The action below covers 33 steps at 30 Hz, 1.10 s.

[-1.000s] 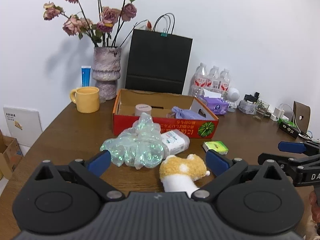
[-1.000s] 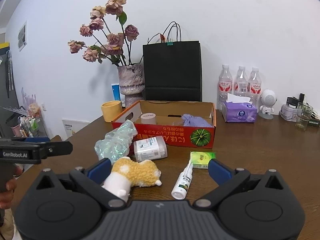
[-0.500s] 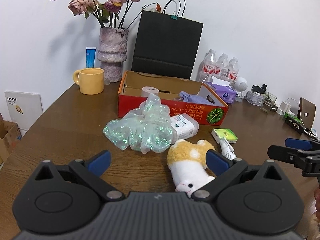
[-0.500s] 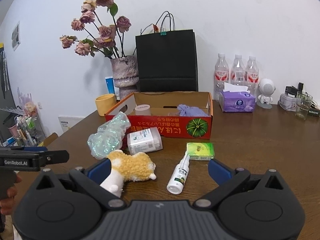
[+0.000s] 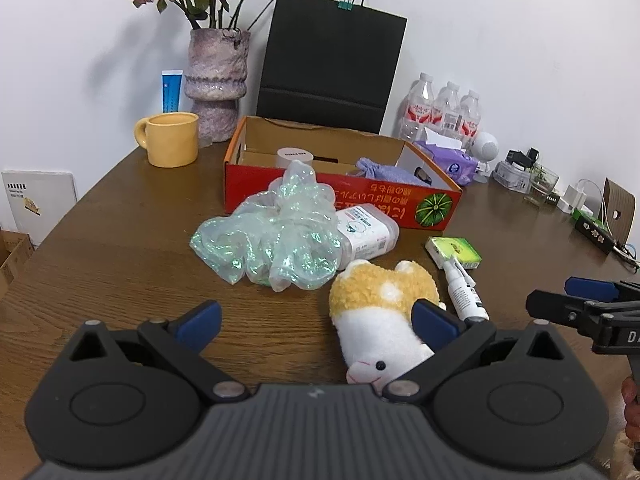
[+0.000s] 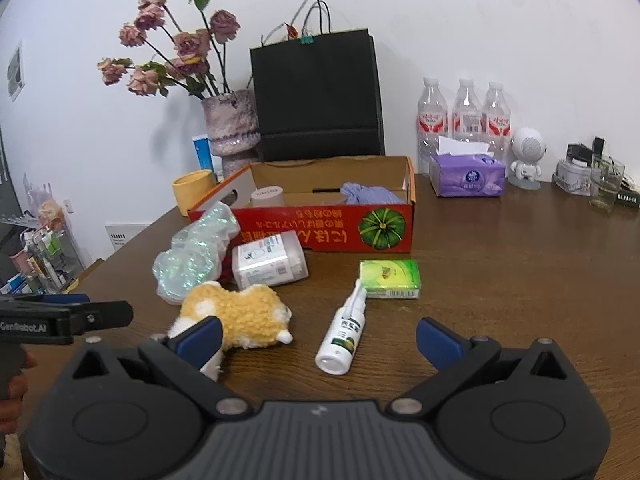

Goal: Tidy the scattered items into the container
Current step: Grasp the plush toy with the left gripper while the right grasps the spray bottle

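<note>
**A:** How do your two tools stand?

**B:** Your left hand-held gripper [image 5: 316, 320] is spread wide and holds nothing; its right finger sits against the plush toy [image 5: 380, 304], which lies just ahead of it on the worktop [image 5: 112, 248]. Your right hand-held gripper [image 6: 318, 338] is also wide and empty, with the spray bottle [image 6: 342, 336] lying between its fingers and a little ahead.

**A:** And how far along is the tidying?

**B:** Partway, I'd judge. The red cardboard box [image 6: 320, 228] farther ahead already has a white roll [image 6: 267, 197] and a purple cloth pouch [image 6: 368, 194] in it. Out on the worktop, between you and the box, lie five things: the toy, the spray bottle, the green packet [image 6: 390, 279] just beyond the bottle, the clear tub of cotton swabs [image 6: 270, 259] touching the box's front wall, and the crumpled shiny plastic bag [image 5: 268, 244] leaning on that tub to its left.

**A:** Anything in my way?

**B:** The box's front wall stands between you and its inside, so whatever you carry has to clear it. The bag lies partly over the tub, so lifting one may drag the other. The toy lies close to both grippers, so mind that they don't crowd each other. Behind and beside the box stand a yellow mug [image 5: 172, 140], a vase of dried roses [image 5: 216, 84], a black paper bag [image 5: 332, 60], water bottles [image 6: 464, 116] and a tissue pack [image 6: 466, 174]; none of them blocks the box's opening.
</note>
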Motion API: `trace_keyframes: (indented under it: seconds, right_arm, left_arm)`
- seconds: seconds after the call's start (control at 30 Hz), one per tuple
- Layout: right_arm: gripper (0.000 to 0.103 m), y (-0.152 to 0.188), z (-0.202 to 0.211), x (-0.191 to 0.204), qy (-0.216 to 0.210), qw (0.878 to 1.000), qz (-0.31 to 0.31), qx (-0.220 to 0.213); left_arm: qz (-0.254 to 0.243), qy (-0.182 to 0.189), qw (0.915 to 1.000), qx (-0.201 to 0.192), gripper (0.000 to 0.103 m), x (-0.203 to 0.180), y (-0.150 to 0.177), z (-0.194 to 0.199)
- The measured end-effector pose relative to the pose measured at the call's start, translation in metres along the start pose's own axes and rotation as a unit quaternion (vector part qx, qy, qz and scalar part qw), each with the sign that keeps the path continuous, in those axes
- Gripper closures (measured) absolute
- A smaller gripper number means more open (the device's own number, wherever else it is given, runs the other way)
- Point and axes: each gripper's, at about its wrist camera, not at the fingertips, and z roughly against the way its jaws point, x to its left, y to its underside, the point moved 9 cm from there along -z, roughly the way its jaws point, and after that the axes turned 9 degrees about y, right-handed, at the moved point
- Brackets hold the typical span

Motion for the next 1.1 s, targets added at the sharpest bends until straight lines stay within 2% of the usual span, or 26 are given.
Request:
trace_keyframes:
  seconds: [0.33,0.63,0.77,0.83,0.9,1.0,1.1]
  right_arm:
    - [0.000,0.014,-0.043,-0.004,0.019,0.999,0.015,0.032]
    - [0.008,0.025,-0.080,-0.006,0.031,0.998,0.027,0.057]
    - [0.016,0.026,-0.092,-0.007,0.032,0.997,0.025,0.066]
    - [0.017,0.027,-0.096,-0.006,0.037,0.997,0.032,0.068]
    - [0.023,0.027,-0.098,-0.006,0.042,0.996,0.035,0.065]
    - [0.035,0.025,-0.100,-0.008,0.047,0.997,0.029,0.063]
    - [0.049,0.023,-0.101,-0.011,0.052,0.997,0.024,0.060]
  left_arm:
    - [-0.007,0.015,0.9989,0.043,0.000,-0.014,0.008,-0.043]
    - [0.018,0.011,0.9955,0.092,0.000,-0.016,0.016,-0.087]
    - [0.025,0.013,0.9942,0.104,0.001,-0.015,0.020,-0.098]
    - [0.028,0.020,0.9935,0.108,0.001,-0.015,0.022,-0.103]
    - [0.023,0.019,0.9937,0.108,0.001,-0.016,0.021,-0.105]
    - [0.014,0.017,0.9940,0.107,0.002,-0.018,0.020,-0.108]
    - [0.005,0.015,0.9943,0.105,0.007,-0.021,0.020,-0.109]
